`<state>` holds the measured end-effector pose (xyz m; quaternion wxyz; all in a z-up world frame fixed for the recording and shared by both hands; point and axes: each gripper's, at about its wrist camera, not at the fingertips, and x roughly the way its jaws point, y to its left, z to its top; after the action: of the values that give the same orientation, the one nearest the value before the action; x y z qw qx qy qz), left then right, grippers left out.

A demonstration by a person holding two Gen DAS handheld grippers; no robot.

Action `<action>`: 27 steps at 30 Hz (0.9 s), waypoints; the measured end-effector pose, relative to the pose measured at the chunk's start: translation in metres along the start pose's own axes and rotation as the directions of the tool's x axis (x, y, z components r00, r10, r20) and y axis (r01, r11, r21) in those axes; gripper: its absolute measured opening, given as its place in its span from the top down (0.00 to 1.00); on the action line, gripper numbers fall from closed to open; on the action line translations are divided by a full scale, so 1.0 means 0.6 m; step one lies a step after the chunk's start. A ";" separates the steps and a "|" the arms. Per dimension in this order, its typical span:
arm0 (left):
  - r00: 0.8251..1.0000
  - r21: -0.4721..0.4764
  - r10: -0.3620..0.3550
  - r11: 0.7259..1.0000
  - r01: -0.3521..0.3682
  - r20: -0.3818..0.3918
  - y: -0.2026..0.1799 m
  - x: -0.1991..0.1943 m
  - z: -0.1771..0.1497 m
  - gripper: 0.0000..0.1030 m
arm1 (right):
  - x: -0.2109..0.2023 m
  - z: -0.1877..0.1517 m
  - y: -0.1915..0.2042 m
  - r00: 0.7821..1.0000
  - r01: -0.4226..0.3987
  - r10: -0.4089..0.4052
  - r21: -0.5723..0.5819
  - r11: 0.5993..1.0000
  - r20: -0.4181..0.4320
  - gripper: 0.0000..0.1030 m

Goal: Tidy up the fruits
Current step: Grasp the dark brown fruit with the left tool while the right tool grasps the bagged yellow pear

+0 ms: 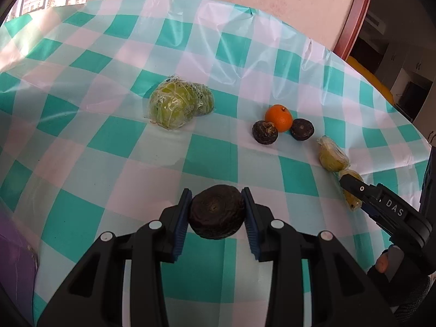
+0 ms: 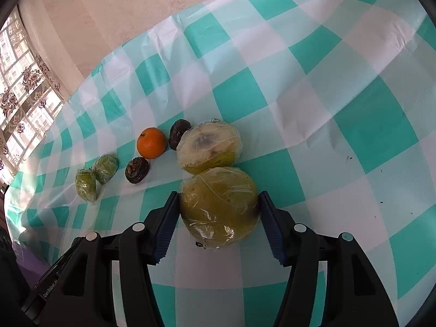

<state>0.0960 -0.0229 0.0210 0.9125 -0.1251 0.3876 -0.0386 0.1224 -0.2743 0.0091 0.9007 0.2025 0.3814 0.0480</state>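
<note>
Three dark wrinkled fruits (image 1: 216, 215), one orange (image 1: 278, 117), two green wrapped fruits (image 1: 170, 106) and two yellow wrapped fruits (image 2: 219, 207) in all.

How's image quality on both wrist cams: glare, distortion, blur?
Left wrist view: strong fisheye bend, window glare whitens the glossy teal-and-white checked tablecloth, the dark brown wrinkled round fruit in the left gripper is sharp. Right wrist view: same curvature, blown-out window at left, highlights on the plastic-wrapped yellow-green fruit between the right gripper's pads, no motion blur.
</note>
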 end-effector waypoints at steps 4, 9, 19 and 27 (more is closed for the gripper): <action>1.000 0.004 -0.014 1.000 0.014 -0.001 0.003 -0.025 -0.027 0.64 | -0.012 -0.024 0.023 0.999 -0.039 0.039 -0.024 0.999 -0.004 0.43; 1.000 0.009 -0.017 1.000 0.017 0.000 0.007 -0.053 -0.056 0.64 | -0.020 -0.051 0.048 0.998 -0.060 0.059 -0.049 0.997 -0.023 0.43; 1.000 0.012 -0.022 1.000 0.022 -0.021 0.027 -0.101 -0.107 0.64 | -0.047 -0.105 0.089 0.993 -0.109 0.103 -0.109 0.988 -0.062 0.43; 0.999 0.004 -0.040 0.999 0.040 0.005 0.052 -0.158 -0.155 0.64 | -0.079 -0.147 0.112 0.988 -0.153 0.146 -0.138 0.979 -0.058 0.43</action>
<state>-0.0376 0.0045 0.0167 0.9128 -0.1311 0.3825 -0.0572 0.0313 -0.1954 0.0127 0.8973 0.1646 0.3822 0.1473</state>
